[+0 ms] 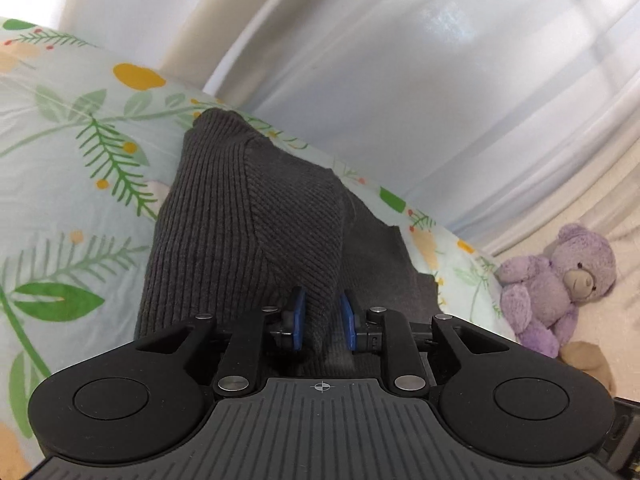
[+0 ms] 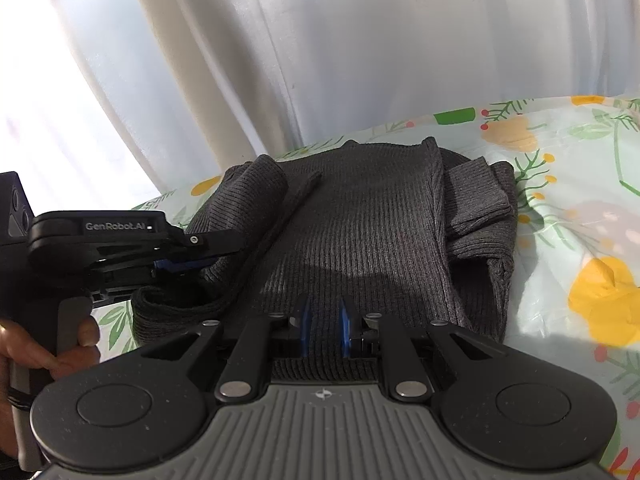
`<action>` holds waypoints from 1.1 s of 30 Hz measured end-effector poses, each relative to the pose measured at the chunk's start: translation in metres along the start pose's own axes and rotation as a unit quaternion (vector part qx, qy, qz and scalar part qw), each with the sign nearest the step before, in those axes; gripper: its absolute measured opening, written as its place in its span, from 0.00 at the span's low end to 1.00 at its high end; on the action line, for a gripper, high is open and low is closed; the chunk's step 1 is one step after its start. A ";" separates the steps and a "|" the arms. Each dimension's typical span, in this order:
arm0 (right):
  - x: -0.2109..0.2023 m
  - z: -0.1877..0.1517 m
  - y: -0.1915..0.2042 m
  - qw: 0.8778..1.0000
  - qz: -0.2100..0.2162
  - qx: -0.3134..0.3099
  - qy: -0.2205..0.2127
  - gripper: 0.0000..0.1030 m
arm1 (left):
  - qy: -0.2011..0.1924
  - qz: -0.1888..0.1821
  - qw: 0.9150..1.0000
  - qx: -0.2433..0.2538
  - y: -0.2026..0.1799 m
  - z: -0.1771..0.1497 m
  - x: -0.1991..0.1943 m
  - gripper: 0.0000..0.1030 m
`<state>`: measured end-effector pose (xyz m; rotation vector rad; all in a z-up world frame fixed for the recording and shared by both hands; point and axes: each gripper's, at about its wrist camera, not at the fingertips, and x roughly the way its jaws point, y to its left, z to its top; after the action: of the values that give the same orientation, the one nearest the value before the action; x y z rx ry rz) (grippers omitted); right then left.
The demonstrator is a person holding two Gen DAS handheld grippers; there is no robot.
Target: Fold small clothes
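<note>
In the left wrist view, a raised fold of the dark grey ribbed sweater (image 1: 240,216) is pinched between the blue pads of the left gripper (image 1: 323,318). The sweater is spread on a floral sheet (image 1: 60,168); a purple teddy bear (image 1: 556,284) is seen beyond.

In the right wrist view, the sweater's near edge is pinched by the right gripper (image 2: 323,326), while the left gripper (image 2: 192,260), held by a hand (image 2: 48,344), is clamped on a sleeve fold.

You have behind your work surface: pale sheer curtains (image 2: 320,52) glowing with daylight, a floral-print cover (image 1: 60,184) over the surface, and a purple teddy bear (image 1: 560,284) beyond its right edge.
</note>
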<state>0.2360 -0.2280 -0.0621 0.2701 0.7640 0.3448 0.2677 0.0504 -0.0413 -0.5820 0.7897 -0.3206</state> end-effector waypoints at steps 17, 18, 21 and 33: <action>0.046 0.034 0.011 0.997 0.075 0.000 0.035 0.33 | -0.009 0.073 0.997 0.000 0.031 -0.027 -0.013 0.39; 0.053 0.039 0.006 0.994 0.092 0.026 0.044 0.41 | -0.008 0.069 0.998 -0.009 0.034 -0.027 -0.014 0.39; 0.073 0.052 -0.009 0.982 0.146 0.106 0.063 0.49 | -0.006 0.062 0.998 -0.022 0.037 -0.027 -0.014 0.39; 0.129 0.067 0.005 0.964 0.178 0.166 0.104 0.51 | -0.007 0.065 0.998 -0.012 0.034 -0.027 -0.012 0.39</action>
<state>0.3690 -0.1802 -0.0947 0.6999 0.9832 0.5915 0.2421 0.0737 -0.0702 -0.5516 0.8141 -0.1886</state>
